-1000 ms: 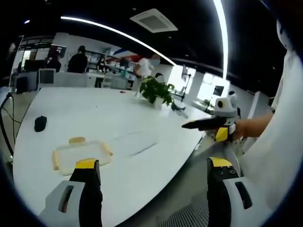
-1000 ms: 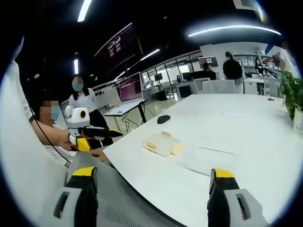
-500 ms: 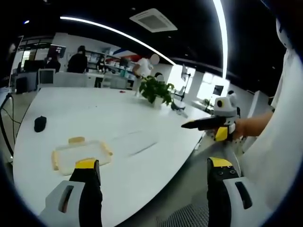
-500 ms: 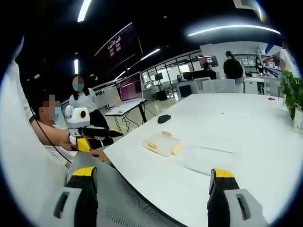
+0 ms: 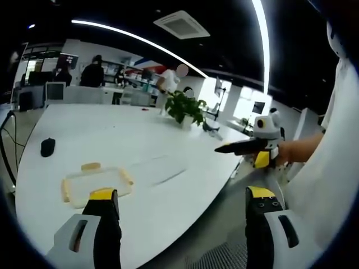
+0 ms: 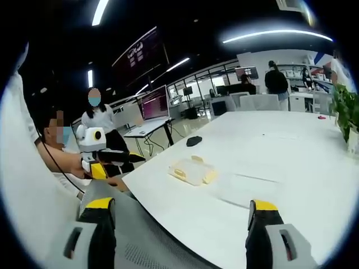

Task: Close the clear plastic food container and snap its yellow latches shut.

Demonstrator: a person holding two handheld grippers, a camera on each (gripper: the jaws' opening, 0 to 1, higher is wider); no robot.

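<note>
The clear plastic container (image 5: 96, 180) with yellow latches lies on the white table (image 5: 140, 140), just beyond my left jaw tip. My left gripper (image 5: 180, 196) is open, with nothing between its jaws, and is held short of the table's near edge. In the right gripper view the container (image 6: 192, 170) sits near the table's corner, well ahead of my open, empty right gripper (image 6: 180, 206). Each gripper shows side-on in the other's view, held in a hand off the table: the right gripper (image 5: 220, 149) and the left gripper (image 6: 141, 159).
A faint clear flat shape (image 6: 247, 188) lies on the table beside the container; I cannot tell what it is. A black mouse (image 5: 47, 146) and a potted plant (image 5: 185, 107) stand farther back. People stand at desks (image 6: 151, 126) behind.
</note>
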